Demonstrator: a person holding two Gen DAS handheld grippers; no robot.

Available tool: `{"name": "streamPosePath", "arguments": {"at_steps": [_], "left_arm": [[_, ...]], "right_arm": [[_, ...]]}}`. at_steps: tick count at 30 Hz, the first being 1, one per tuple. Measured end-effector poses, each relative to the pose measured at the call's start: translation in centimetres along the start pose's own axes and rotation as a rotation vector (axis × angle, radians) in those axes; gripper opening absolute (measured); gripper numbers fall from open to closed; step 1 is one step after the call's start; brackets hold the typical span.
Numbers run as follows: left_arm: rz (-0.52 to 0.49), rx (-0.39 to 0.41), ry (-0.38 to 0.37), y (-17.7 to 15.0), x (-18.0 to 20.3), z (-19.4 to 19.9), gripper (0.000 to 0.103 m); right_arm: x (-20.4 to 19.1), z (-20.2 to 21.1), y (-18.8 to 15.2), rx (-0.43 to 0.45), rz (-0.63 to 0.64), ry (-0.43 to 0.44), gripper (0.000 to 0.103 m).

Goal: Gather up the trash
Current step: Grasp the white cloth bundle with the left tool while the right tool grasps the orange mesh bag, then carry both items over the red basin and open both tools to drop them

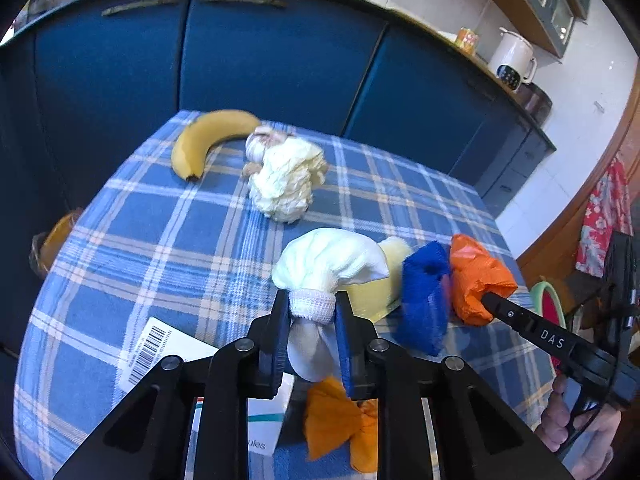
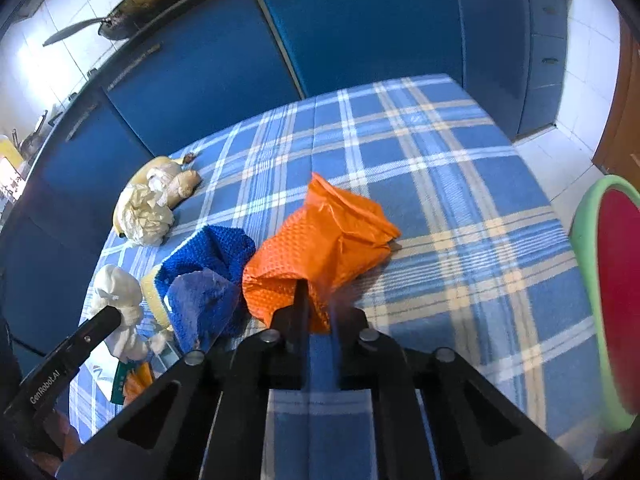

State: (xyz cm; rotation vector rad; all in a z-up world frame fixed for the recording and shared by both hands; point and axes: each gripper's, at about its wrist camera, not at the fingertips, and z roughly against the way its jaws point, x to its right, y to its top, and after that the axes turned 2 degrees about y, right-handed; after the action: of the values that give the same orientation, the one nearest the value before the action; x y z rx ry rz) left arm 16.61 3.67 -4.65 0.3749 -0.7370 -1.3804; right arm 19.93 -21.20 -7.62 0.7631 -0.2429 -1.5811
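My left gripper (image 1: 312, 304) is shut on the ribbed neck of a white sock-like bundle (image 1: 332, 260), low in the left wrist view. To its right lie a yellow sponge (image 1: 376, 292), a blue cloth (image 1: 424, 296) and an orange waffle cloth (image 1: 476, 276). My right gripper (image 2: 318, 300) is shut on the near edge of that orange cloth (image 2: 332, 232), which stands bunched up on the checked tablecloth (image 2: 460, 200). A crumpled white paper ball (image 1: 284, 180) sits farther back. A small orange scrap (image 1: 332, 420) lies under my left fingers.
A banana (image 1: 200, 140) and a garlic bulb (image 1: 260, 142) lie at the table's far edge. A barcoded box (image 1: 160, 344) sits near left. Blue cabinets (image 1: 260, 52) stand behind the table. A green-rimmed red object (image 2: 612, 288) is off the right edge.
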Motion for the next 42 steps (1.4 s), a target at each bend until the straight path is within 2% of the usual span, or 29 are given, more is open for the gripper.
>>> {"name": "streamPosePath", "arguments": {"at_steps": [12, 22, 31, 42], "left_arm": [[-0.049, 0.053, -0.050, 0.1, 2.9, 3.7, 0.022], [-0.134, 0.074, -0.134, -0.2, 7.8, 5.7, 0.022], [-0.196, 0.050, -0.219, -1.0, 13.1, 5.7, 0.022], [-0.324, 0.012, -0.300, -2.5, 20.7, 4.4, 0.022]], "right_arm": [[1.6, 7.1, -1.4, 0.126, 0.005, -0.020, 0.010], [3.9, 13.4, -3.2, 0.221, 0.002, -0.065, 0.010], [8.5, 17.6, -4.3, 0.283, -0.065, -0.149, 0.010], [14.6, 19.5, -6.0, 0.287, -0.171, -0.225, 0.010]]}}
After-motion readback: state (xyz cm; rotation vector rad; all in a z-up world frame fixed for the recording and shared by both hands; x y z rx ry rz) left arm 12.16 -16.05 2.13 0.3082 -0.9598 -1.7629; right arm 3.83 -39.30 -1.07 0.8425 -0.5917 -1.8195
